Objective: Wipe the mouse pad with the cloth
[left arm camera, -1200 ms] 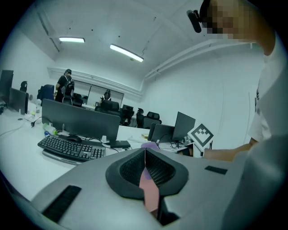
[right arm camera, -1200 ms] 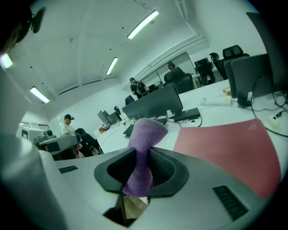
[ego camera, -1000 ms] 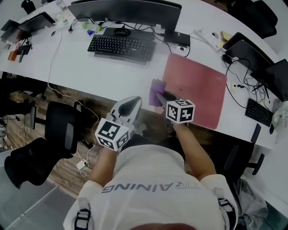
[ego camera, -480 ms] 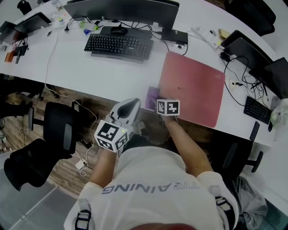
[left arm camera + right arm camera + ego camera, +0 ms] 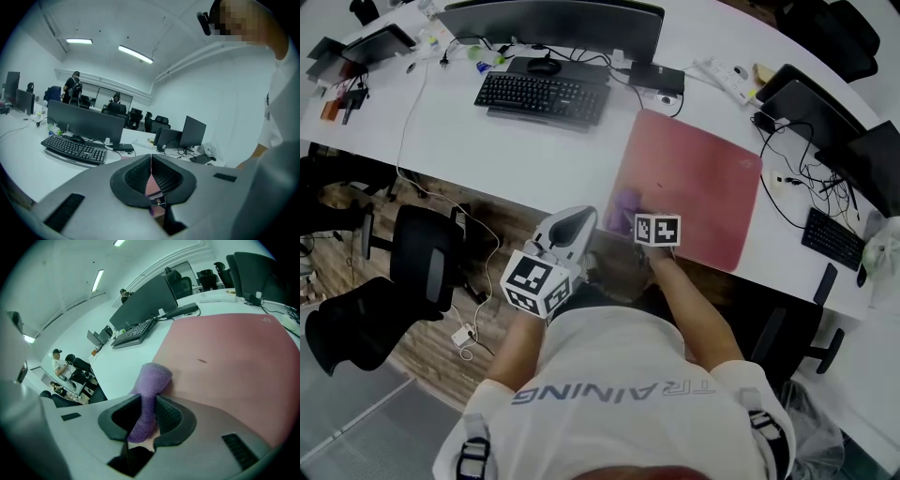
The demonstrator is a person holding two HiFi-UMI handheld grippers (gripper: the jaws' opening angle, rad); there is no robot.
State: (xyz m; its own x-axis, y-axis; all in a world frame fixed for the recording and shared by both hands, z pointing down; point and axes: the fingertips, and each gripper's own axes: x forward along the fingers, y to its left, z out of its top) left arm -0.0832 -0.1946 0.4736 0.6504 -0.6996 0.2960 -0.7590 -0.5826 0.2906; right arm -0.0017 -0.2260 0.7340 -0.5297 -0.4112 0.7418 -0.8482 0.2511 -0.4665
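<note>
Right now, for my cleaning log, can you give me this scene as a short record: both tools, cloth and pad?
Right tongs: shut on the purple fuzzy cloth
Cloth position: free end lies on the near left part of the red rectangular mouse pad
Left tongs: shut, nothing held, off the near edge of the white desk
Beside the pad: black keyboard, to its left

upside-down grey lettering "RAINING" across the person's white shirt (image 5: 619, 361), nothing else legible
</note>
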